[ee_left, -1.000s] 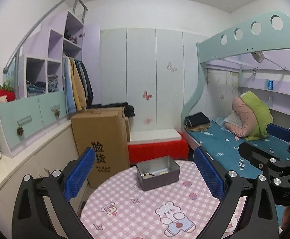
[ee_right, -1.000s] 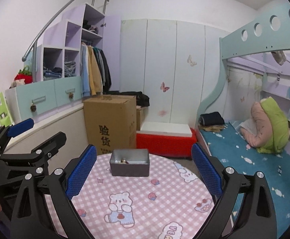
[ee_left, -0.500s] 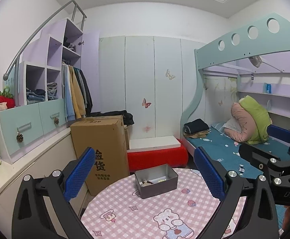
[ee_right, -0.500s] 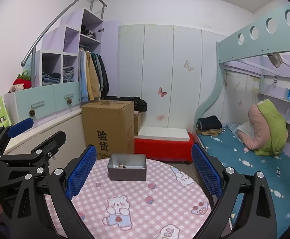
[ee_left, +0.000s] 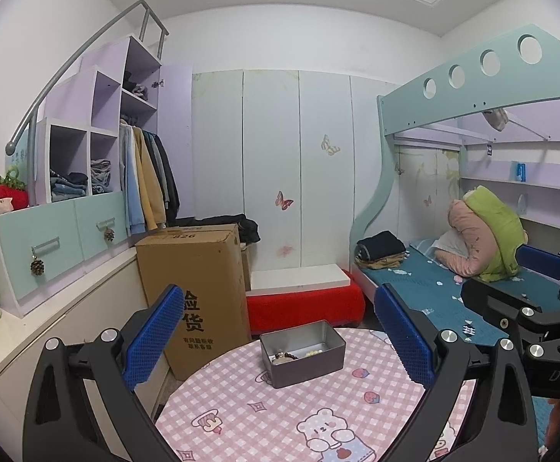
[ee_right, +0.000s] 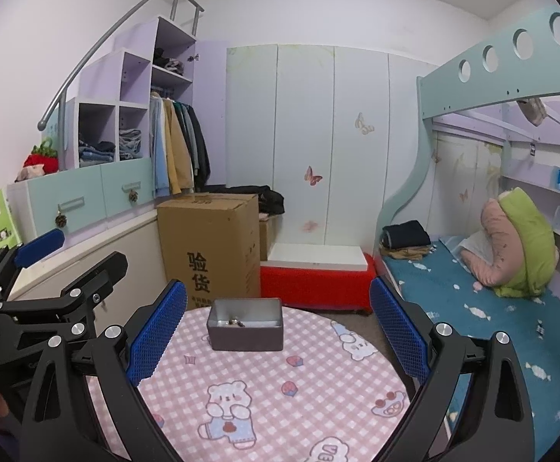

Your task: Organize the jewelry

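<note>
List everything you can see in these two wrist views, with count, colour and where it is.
tin box: one, grey, open, on the table's far side
jewelry: a dark bead bracelet and pale beads, inside the tin box
table: one, round, pink checked cloth with bears
cardboard box: one, brown, on the floor beyond the table
red bench: one, white top, by the wardrobe
wardrobe: white doors, butterfly stickers
hanging clothes: several, blue, tan, dark, left
bunk bed: one, teal, with a pink and green pillow
left claw: blue pads, open
right claw: blue pads, open
</note>
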A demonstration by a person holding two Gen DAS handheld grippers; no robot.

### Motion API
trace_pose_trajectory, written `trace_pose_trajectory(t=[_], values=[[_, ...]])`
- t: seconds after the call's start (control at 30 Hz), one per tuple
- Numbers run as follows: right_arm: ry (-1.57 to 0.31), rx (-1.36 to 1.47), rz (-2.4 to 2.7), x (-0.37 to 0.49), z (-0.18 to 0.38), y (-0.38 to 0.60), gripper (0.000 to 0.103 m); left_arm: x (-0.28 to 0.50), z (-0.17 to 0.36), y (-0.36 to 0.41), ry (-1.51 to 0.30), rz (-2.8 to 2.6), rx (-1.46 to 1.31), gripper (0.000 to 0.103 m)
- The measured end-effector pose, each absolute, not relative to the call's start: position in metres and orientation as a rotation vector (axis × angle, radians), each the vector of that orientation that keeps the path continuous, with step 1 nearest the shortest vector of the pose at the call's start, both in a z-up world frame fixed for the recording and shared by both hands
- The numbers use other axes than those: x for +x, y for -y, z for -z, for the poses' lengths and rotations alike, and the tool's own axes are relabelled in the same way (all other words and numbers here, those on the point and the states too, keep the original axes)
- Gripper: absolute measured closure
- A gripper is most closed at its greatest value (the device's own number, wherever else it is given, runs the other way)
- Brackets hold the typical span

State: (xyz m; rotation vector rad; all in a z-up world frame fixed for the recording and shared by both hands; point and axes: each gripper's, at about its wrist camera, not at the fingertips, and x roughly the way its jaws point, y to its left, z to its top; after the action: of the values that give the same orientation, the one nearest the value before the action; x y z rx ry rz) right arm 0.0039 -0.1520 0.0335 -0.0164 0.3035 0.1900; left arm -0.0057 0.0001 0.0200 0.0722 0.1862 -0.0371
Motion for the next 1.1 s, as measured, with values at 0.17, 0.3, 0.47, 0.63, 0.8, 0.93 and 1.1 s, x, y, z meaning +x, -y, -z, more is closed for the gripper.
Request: trace_pose_trajectory(t=[0.17, 0.3, 0.47, 0.63, 0.8, 0.93, 1.1], values=[[-0.307, -0.012, -0.190, 0.0082, -0.0330, 0.1503, 0.010, -0.0058, -0.0197, 0.0007, -0.185, 0.036, 0.076, 0.007], [-0.309, -0.011, -0.191, 0.0085, -0.0328, 0.1504, 0.010, -0.0059, -0.0199, 0.0006, -0.185, 0.035, 0.078, 0.007], [-0.310, -0.010, -0.191, 0.0085, -0.0319, 0.1496, 0.010, -0.0059, -0.0198, 0.0006, -0.187, 0.036, 0.076, 0.007], [-0.313, -0.007, -0.192, 0.0095, -0.0298, 0.1486, 0.010, -0.0057, -0.0186, 0.0006, -0.188, 0.036, 0.077, 0.007], [-0.317, -0.004, -0.193, 0.0087, -0.0258, 0.1461, 0.010, -0.0050, -0.0176, 0.0007, -0.190, 0.035, 0.079, 0.007], [-0.317, -0.005, -0.194, 0.0085, -0.0246, 0.1455, 0.010, -0.0048, -0.0176, 0.0007, -0.191, 0.033, 0.079, 0.007], [-0.318, -0.004, -0.192, 0.0081, -0.0242, 0.1442, 0.010, -0.0056, -0.0153, -0.0003, -0.189, 0.031, 0.083, 0.007]])
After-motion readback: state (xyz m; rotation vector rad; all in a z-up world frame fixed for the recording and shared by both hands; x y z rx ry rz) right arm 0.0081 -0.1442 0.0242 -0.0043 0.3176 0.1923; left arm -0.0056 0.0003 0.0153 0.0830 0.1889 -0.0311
